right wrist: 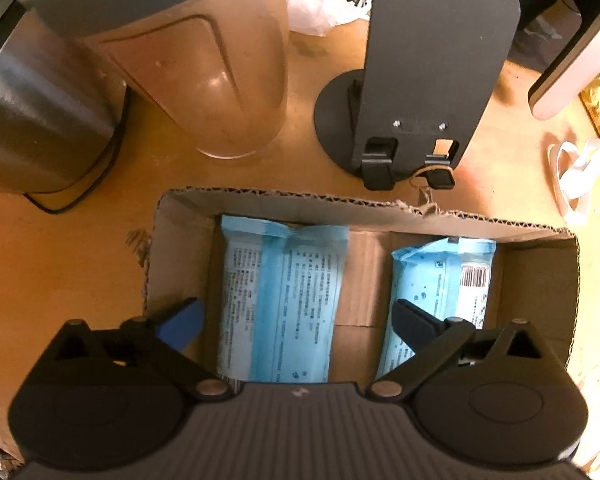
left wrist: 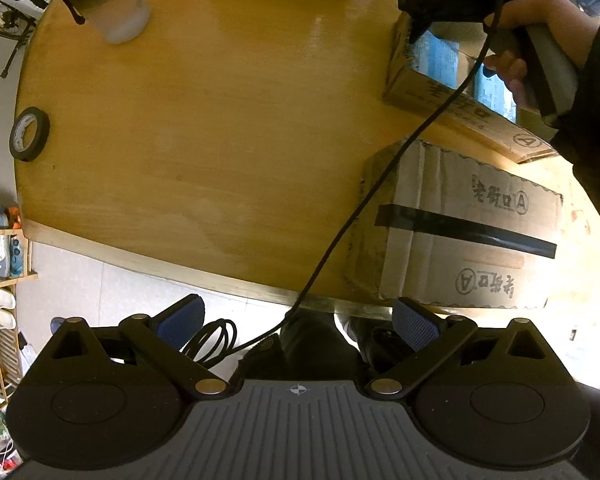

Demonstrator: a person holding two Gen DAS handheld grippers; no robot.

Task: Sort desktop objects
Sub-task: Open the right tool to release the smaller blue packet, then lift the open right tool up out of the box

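Seen from above the near edge of a round-cornered wooden table point(left wrist: 204, 128), the left gripper point(left wrist: 298, 326) hangs with its blue-padded jaws spread wide and nothing between them, over pale floor tiles and a coiled black cable point(left wrist: 216, 340) below the table's rim. On the table just beyond stands a closed cardboard box point(left wrist: 460, 232) sealed with a strip of black tape, and behind it an open cardboard box point(left wrist: 440, 100), over which a hand point(left wrist: 540, 40) in a dark sleeve holds the right gripper point(right wrist: 296, 320) pointing down. That gripper's jaws stand fully apart, gripping nothing, above two light-blue wet-wipe packs point(right wrist: 280, 296) lying side by side on the open box's floor, apart from each other with bare cardboard between them. A roll of black tape point(left wrist: 29, 133) lies flat near the table's left edge, well apart from the boxes. Past the open box stand a translucent plastic jug point(right wrist: 204, 72), a brushed-metal appliance point(right wrist: 40, 120) and a black phone stand point(right wrist: 420, 92) on its round base. A wooden shoe rack point(left wrist: 0, 280) stands on the floor at left.
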